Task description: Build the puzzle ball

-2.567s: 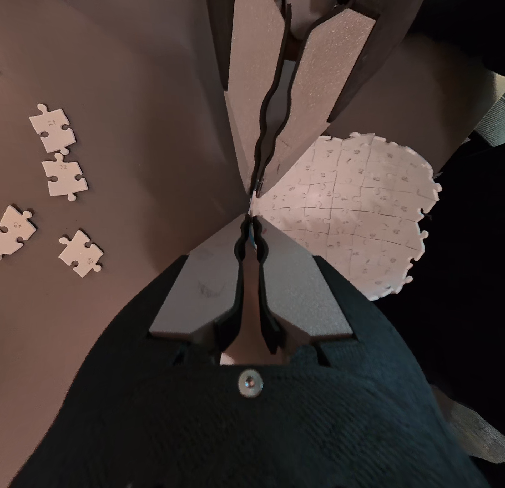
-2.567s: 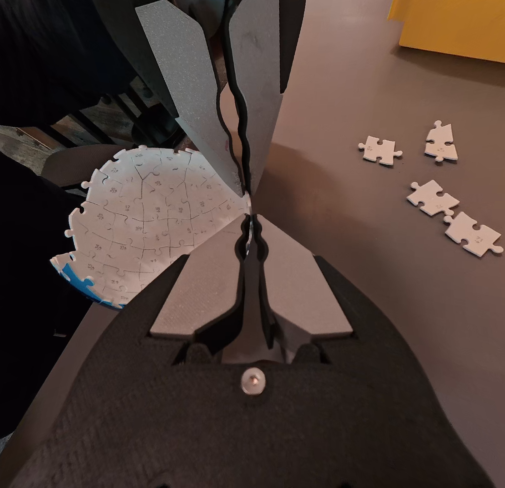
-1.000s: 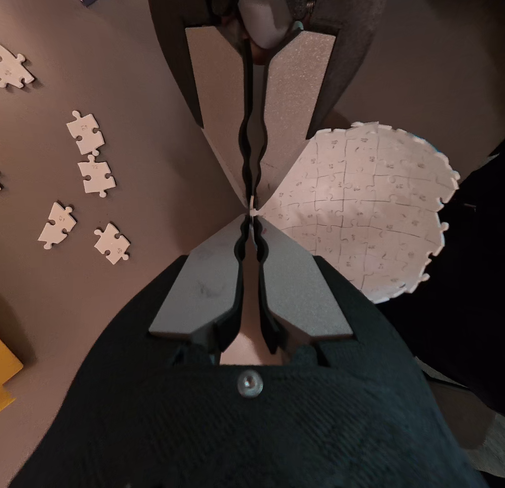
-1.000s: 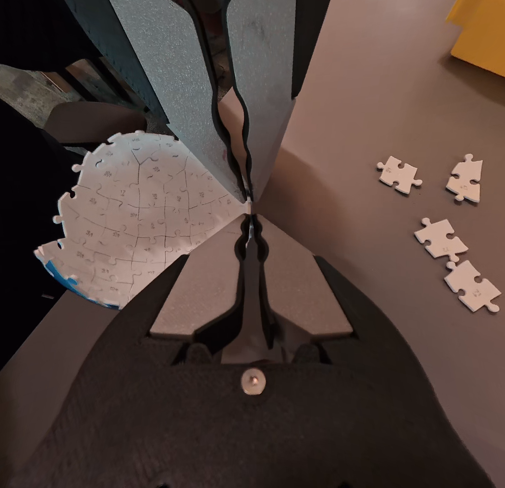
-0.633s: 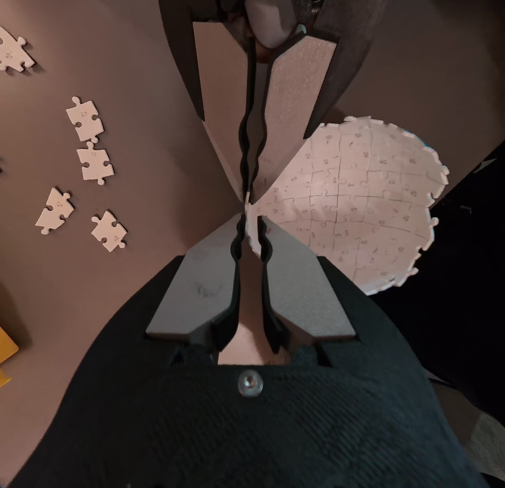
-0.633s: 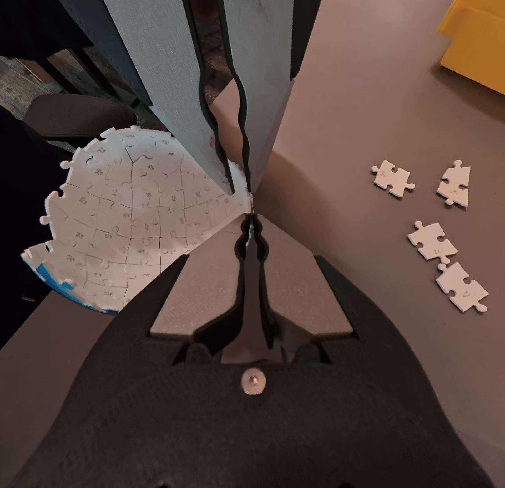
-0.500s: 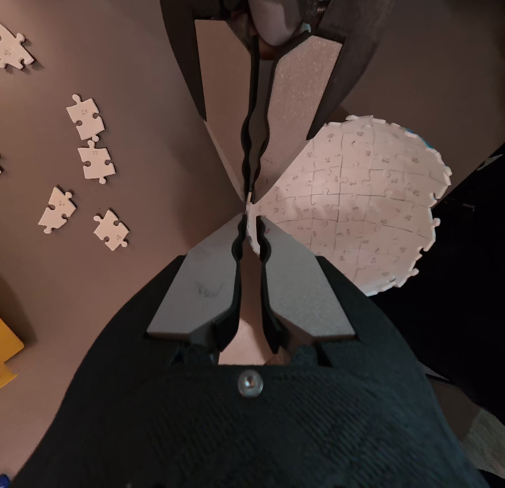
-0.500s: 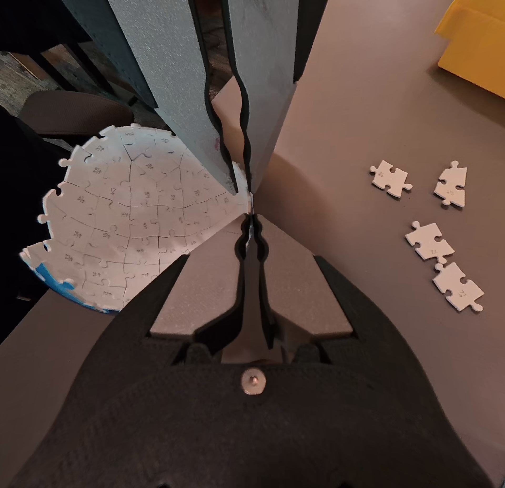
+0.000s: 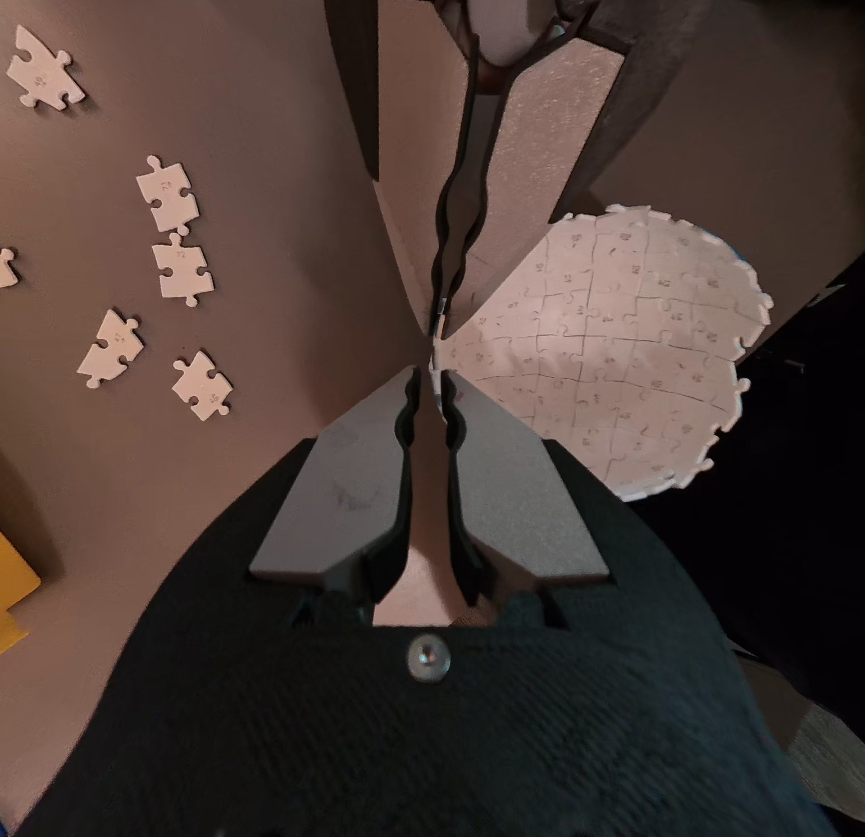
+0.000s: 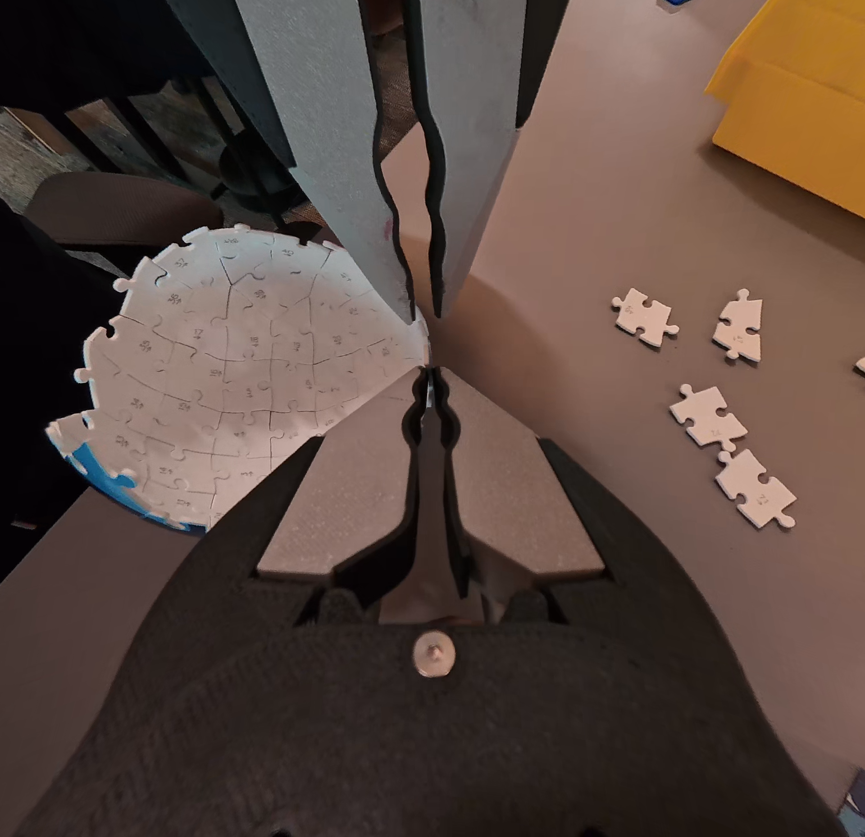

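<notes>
Right gripper (image 10: 428,369) clamped on the white curved half-built puzzle shell's (image 10: 243,369) rim, left gripper (image 9: 428,374) parted beside it: best keep that pinch steady.

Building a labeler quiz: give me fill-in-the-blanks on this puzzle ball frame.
The right gripper is shut on the puzzle shell at its ___.
The left gripper is ___.
The loose pieces lie on the ___.
The shell's outer face shows ___.
Missing words: rim; open; table; blue.
</notes>
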Action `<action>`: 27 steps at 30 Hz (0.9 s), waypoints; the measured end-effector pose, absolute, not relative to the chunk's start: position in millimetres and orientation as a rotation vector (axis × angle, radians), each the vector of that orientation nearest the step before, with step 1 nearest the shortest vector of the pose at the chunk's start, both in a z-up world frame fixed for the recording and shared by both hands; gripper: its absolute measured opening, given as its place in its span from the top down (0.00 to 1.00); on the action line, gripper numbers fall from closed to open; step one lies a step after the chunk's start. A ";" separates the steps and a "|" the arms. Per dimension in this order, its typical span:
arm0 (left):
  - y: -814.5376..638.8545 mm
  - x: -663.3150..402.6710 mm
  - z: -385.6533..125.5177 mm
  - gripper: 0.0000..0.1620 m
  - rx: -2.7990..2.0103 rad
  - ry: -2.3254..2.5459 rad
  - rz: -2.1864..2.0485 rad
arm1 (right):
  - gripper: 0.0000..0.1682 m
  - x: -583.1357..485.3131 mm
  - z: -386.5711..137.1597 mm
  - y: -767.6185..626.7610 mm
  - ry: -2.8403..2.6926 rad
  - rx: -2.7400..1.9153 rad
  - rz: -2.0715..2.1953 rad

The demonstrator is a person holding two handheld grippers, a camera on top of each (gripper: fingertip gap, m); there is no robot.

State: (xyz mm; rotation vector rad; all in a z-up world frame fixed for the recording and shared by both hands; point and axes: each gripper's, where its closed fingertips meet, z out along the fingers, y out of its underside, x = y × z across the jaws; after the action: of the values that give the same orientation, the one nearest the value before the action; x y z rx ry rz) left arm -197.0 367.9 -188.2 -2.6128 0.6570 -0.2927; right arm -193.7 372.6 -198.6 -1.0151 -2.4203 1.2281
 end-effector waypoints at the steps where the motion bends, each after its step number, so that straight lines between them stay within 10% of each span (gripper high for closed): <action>1: 367.9 -196.7 -189.4 0.97 -2.616 0.659 -0.296 | 1.00 -193.7 -198.8 372.5 -2.420 -1.014 1.226; 27: 370.3 -196.5 -195.9 0.98 -2.655 0.646 -0.324 | 1.00 -196.4 -200.3 375.1 -2.419 -1.062 1.225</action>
State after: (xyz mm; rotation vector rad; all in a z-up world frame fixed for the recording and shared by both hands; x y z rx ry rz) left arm -196.5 370.3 -195.9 -2.6554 0.6455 -0.3239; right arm -196.4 375.1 -200.3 -1.0623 -2.4186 1.2255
